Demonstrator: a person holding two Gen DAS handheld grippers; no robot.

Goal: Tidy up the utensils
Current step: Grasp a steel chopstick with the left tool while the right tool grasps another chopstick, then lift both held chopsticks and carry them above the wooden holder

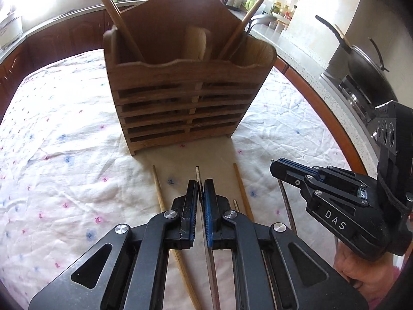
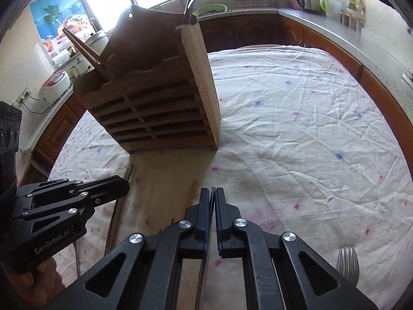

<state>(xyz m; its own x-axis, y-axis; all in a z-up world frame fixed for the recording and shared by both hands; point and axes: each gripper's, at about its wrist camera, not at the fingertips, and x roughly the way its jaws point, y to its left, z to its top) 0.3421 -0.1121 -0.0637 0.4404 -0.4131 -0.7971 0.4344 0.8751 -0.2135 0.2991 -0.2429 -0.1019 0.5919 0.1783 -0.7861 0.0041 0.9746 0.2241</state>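
While a flower-print tablecloth (image 1: pixel 64 134) covers the whole table, a slatted wooden utensil holder (image 1: pixel 180 108) stands upright on it, just beyond both grippers. Its left compartment holds a wooden chopstick (image 1: pixel 116 18) leaning left; its right compartment holds another wooden stick (image 1: pixel 253 13) leaning right, together with a dark metal handle (image 1: pixel 255 22). A pale wooden divider rises between the two compartments.

The left gripper (image 1: pixel 201 191) sits low over the cloth in front of the holder. Its fingers are drawn nearly together and clamp a thin metal chopstick (image 1: pixel 198 174), whose squared tip projects just past the pads toward the holder. A wooden chopstick (image 1: pixel 158 193) lies flat on the cloth just left of that gripper, and a second one (image 1: pixel 241 188) lies just right of it.

The right gripper (image 2: pixel 213 201) is beside the left one, to its right. Its fingers are likewise pressed nearly together, gripping a thin dark chopstick (image 2: pixel 212 190) whose tip shows at the pad ends. A metal fork (image 2: pixel 348 263) lies on the cloth near the lower right edge of the right wrist view, tines pointing away from the camera.
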